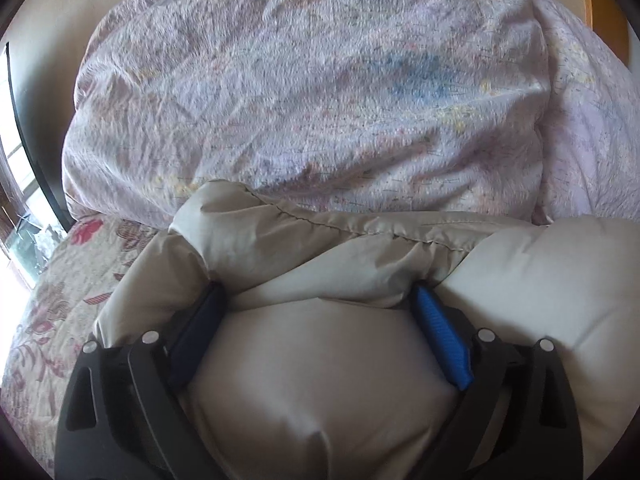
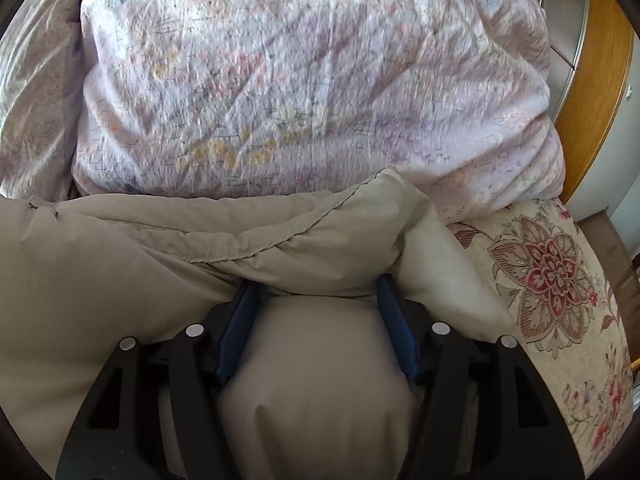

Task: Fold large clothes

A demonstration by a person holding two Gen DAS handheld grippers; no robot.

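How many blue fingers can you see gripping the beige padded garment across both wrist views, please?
4: two on the left gripper, either side of the beige padded garment, and two on the right gripper, likewise. Their tips are buried in fabric.

A bed [image 2: 560,360] with a cream floral cover fills the room. A crumpled pale pink duvet [image 1: 312,92] lies heaped on it. Bright daylight comes from a window [image 1: 16,208] at one side; orange wooden furniture [image 2: 596,92] stands at the other.
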